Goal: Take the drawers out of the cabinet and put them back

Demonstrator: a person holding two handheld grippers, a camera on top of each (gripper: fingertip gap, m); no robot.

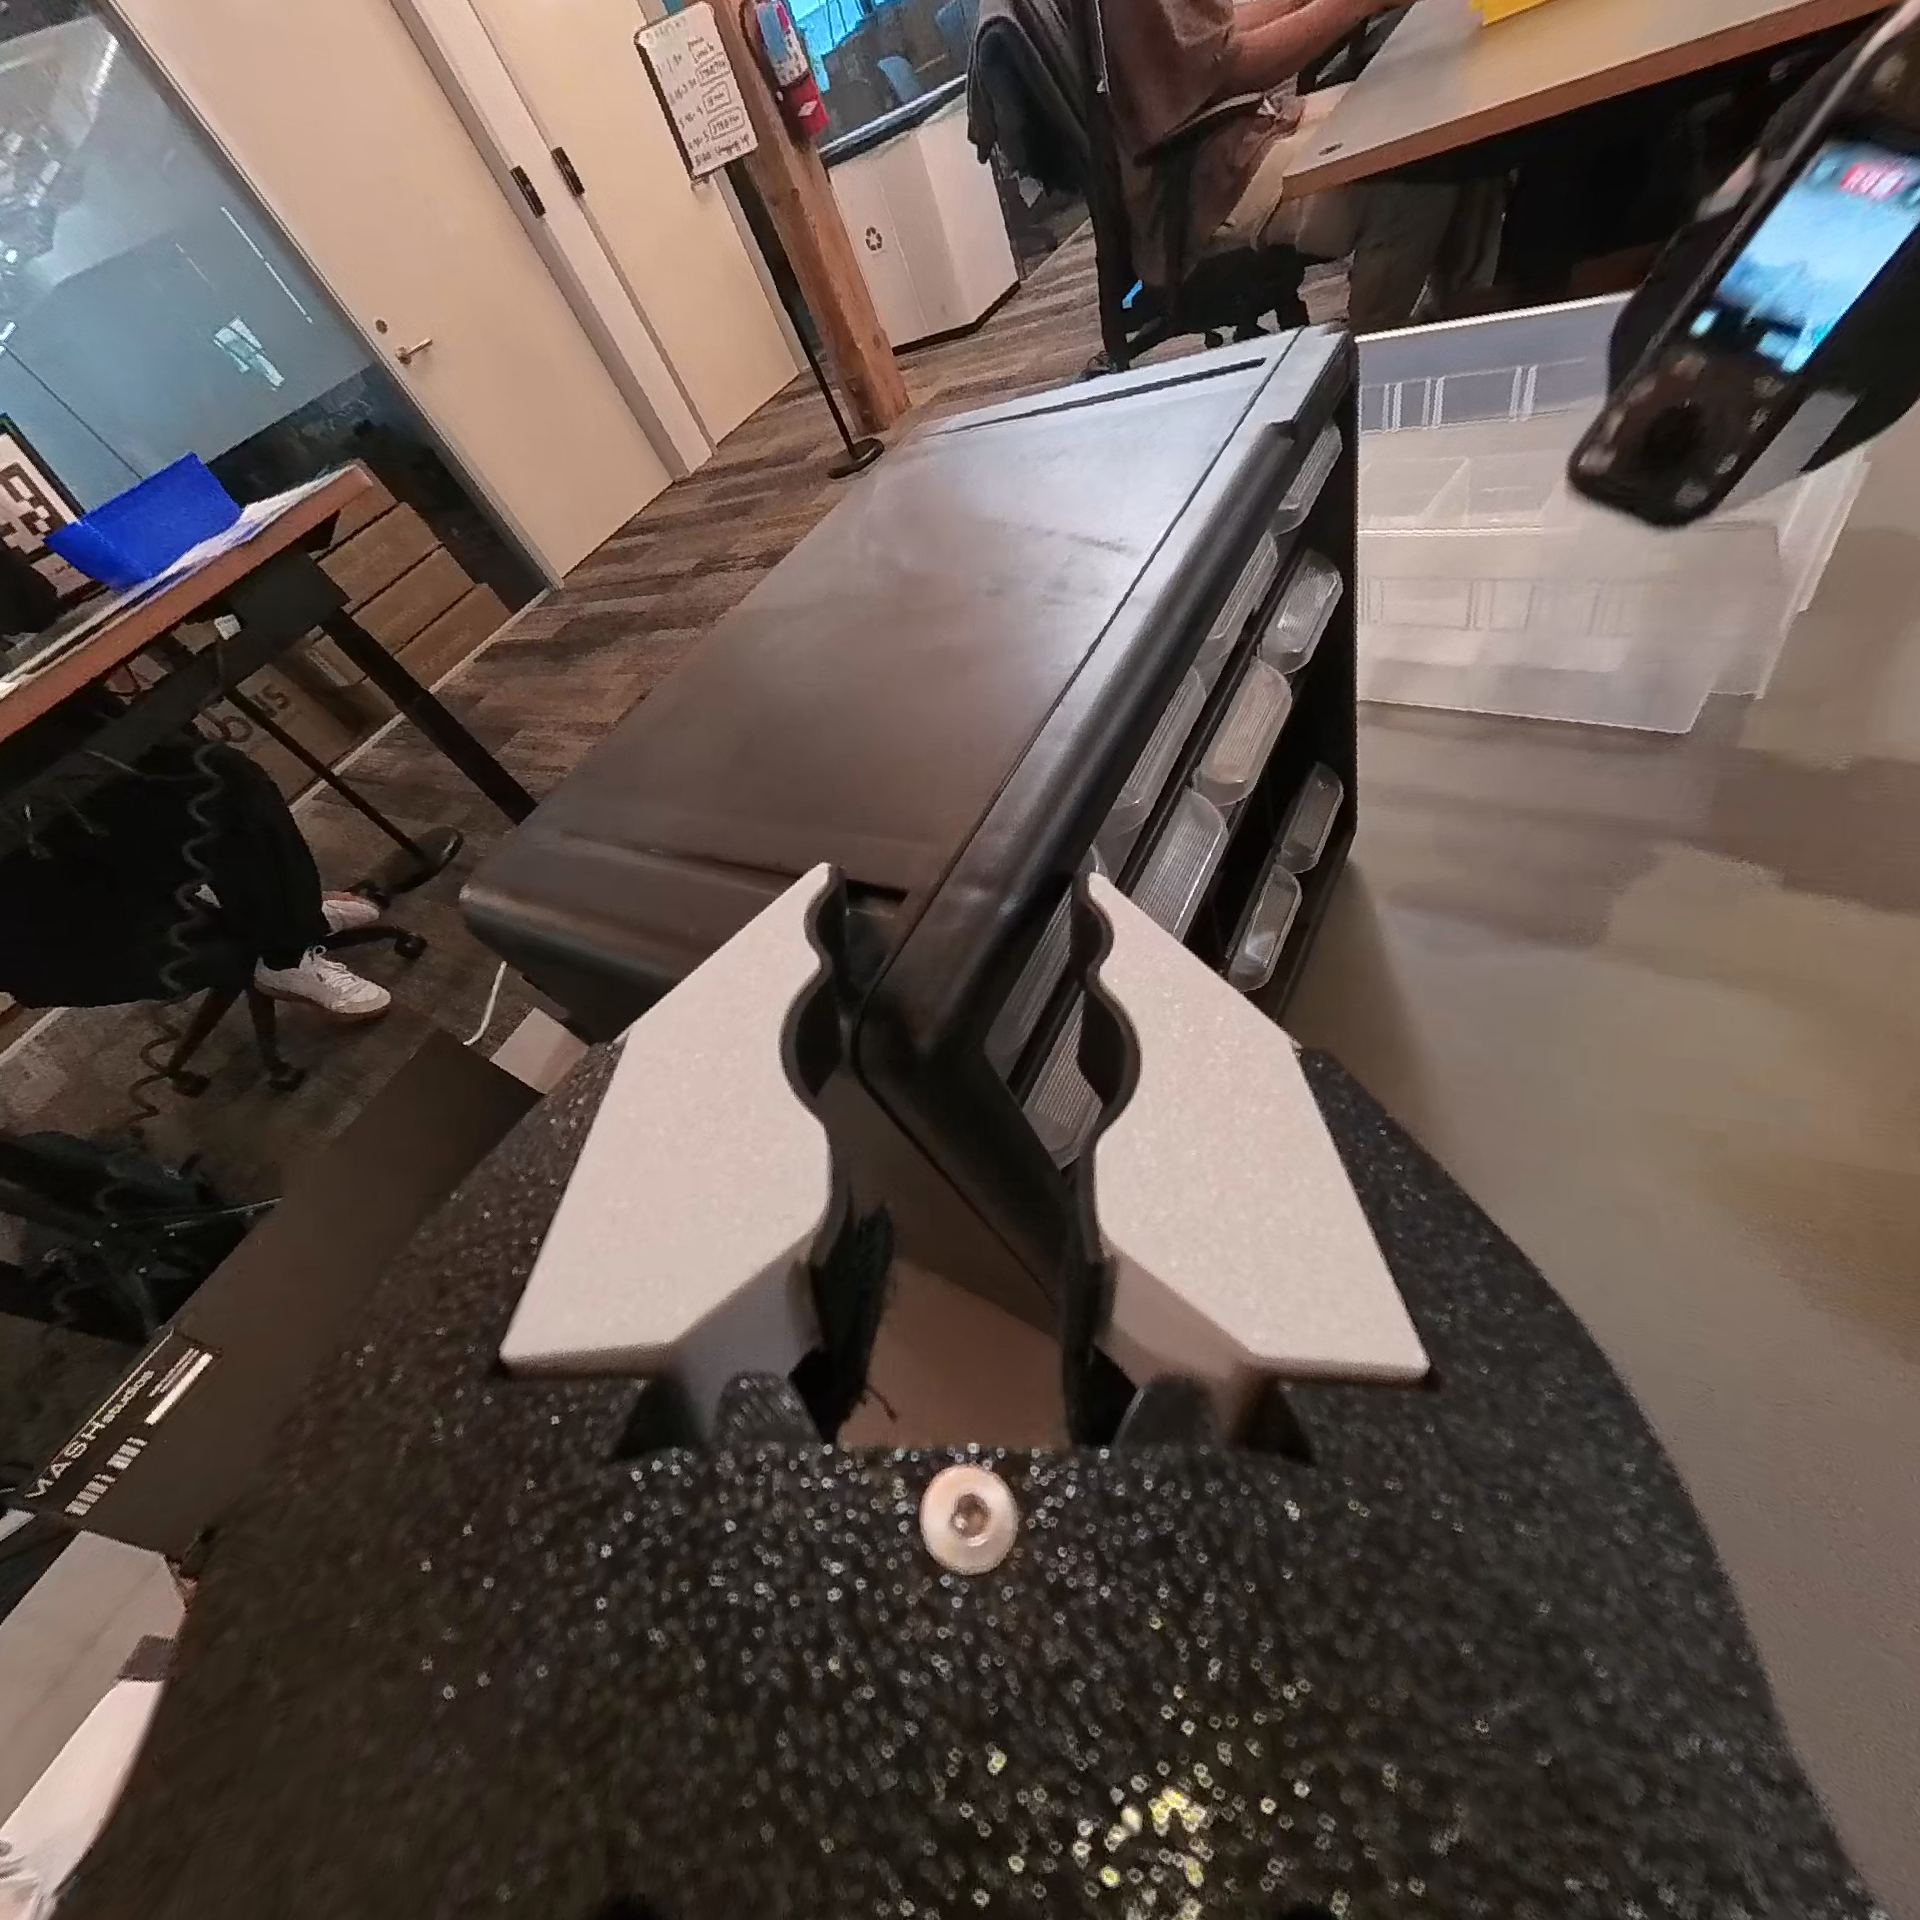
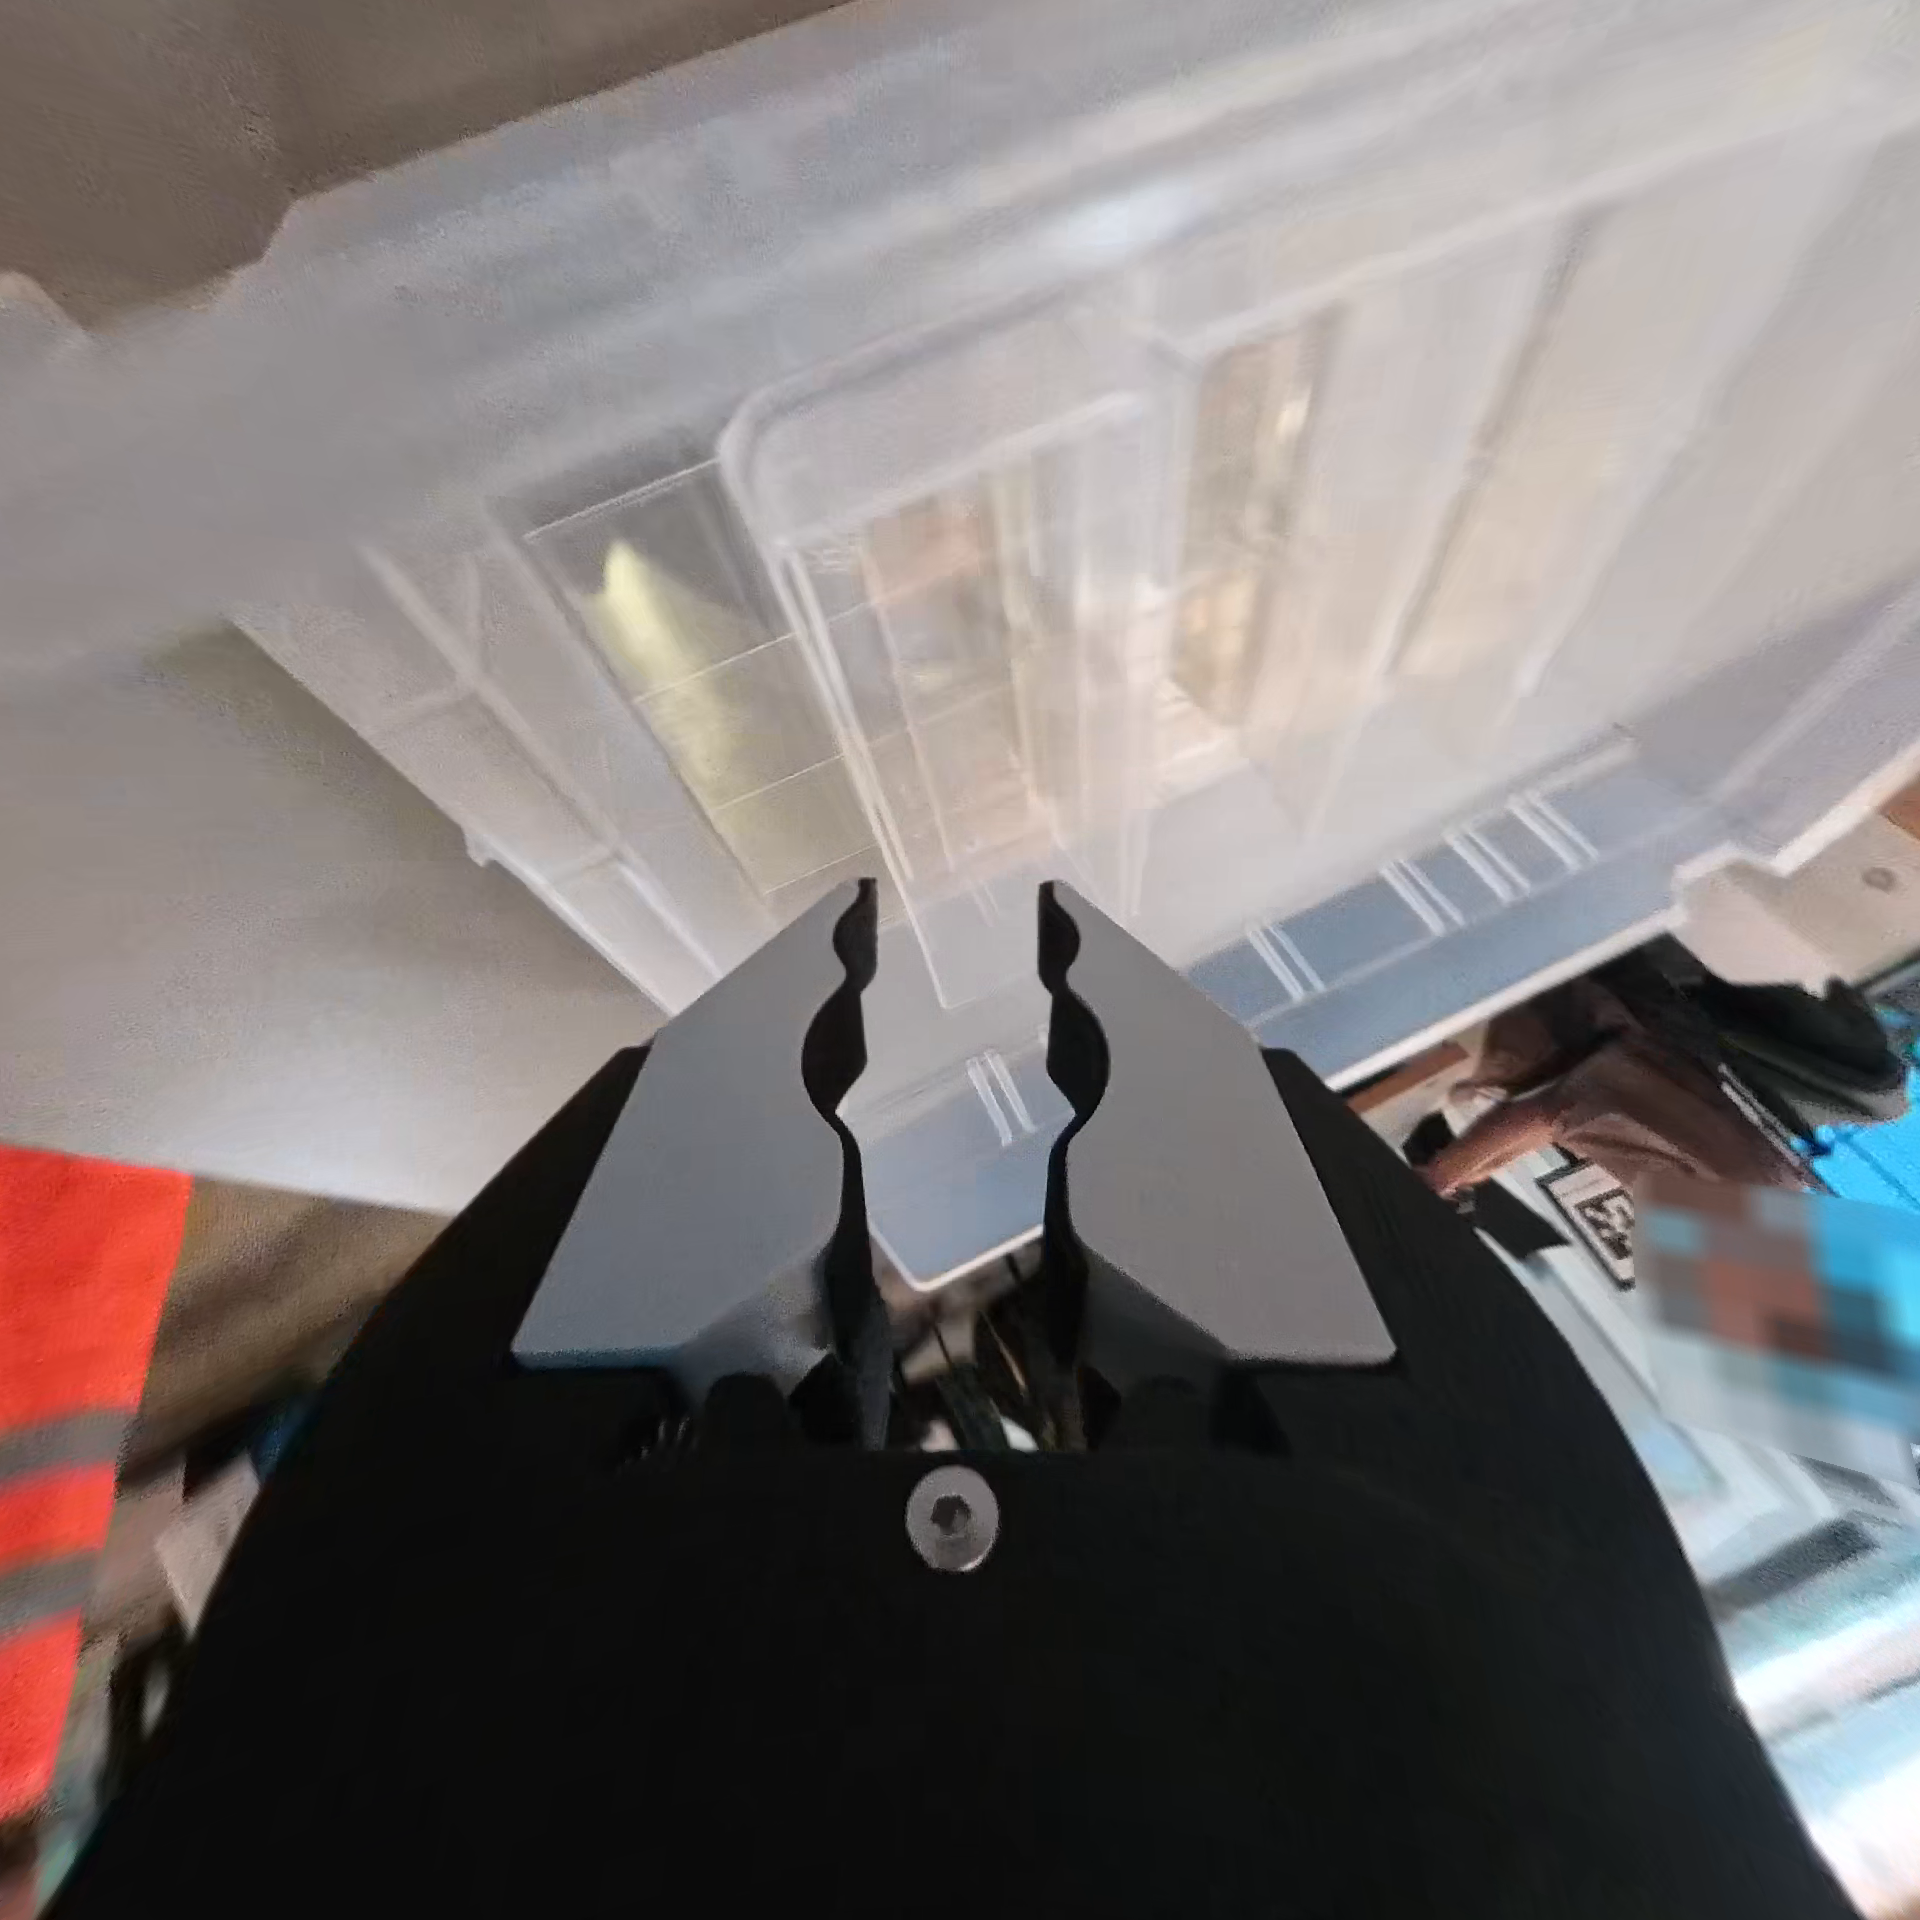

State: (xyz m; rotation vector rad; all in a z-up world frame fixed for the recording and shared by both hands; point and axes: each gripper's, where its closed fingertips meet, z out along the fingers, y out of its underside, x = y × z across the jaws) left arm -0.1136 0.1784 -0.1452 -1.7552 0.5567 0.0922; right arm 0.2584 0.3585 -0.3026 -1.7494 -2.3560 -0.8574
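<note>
Cabinet (image 1: 935, 644) stands on the bench (image 1: 1558, 1039), its corner clamped between the left gripper's (image 1: 961, 914) fingers. Right gripper (image 2: 956, 904), fingers narrowly parted, grips a clear drawer (image 2: 935, 665) over the clear bin (image 2: 1351, 312). Removal step, likely; next, release the drawer.

Left wrist view, background only. Grey-brown plank-pattern carpet floor (image 1: 665, 582) runs up the middle. Frosted glass partition (image 1: 156, 270) at upper left, cream wall with flush doors (image 1: 582, 208) beside it. Rough wooden post (image 1: 810, 239) at upper centre, red fire extinguisher (image 1: 795, 88) mounted on it, whiteboard on a stand (image 1: 696, 88) just left. Wood-top desk with black legs (image 1: 208, 613) at left edge. Smooth grey counter (image 1: 1610, 987) fills the right.
</note>
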